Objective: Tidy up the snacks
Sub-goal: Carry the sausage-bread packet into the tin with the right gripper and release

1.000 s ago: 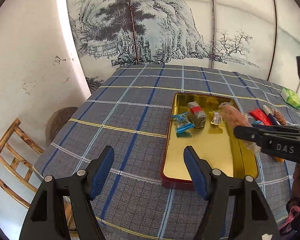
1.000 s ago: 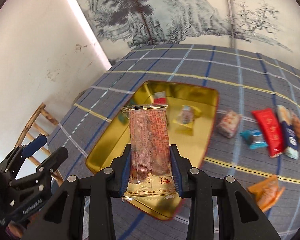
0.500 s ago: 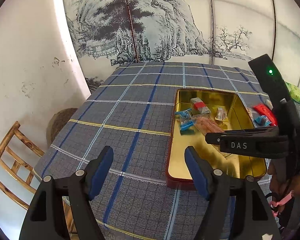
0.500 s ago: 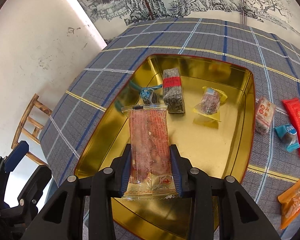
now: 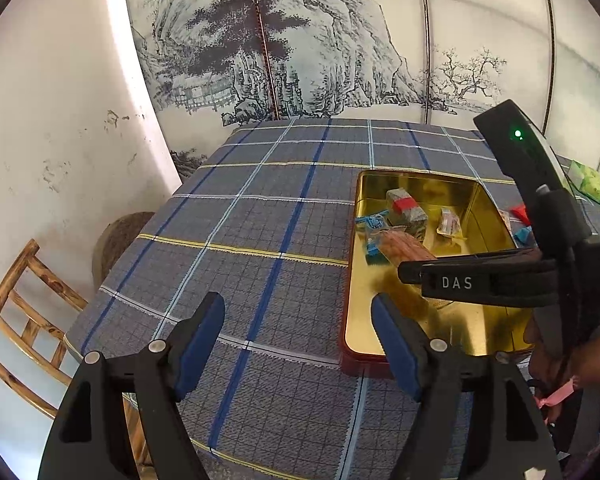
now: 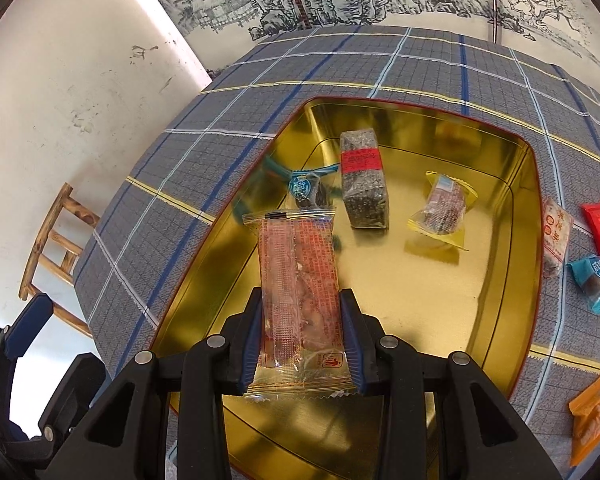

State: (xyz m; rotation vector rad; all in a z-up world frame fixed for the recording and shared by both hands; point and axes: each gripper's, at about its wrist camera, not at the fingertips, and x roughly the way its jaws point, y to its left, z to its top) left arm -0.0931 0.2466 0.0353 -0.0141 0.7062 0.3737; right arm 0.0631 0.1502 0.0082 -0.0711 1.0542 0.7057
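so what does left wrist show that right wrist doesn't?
Left wrist only: the open left gripper over the checked tablecloth, and a green packet at the far right.
Right wrist only: an orange packet on the cloth near the tin.
Both: the gold tin, the right gripper shut on the long reddish snack pack, the grey block with red band, and the wooden chair.

The right gripper [image 6: 302, 338] has its jaws closed on a long clear pink packet [image 6: 298, 280], held low centre above a gold tray [image 6: 512, 280]. In the tray lie a blue candy [image 6: 306, 190], a dark block with a red band [image 6: 362, 180] and a yellow-edged snack [image 6: 444, 204]. More packets lie on the checked surface [image 6: 220, 120] at right.
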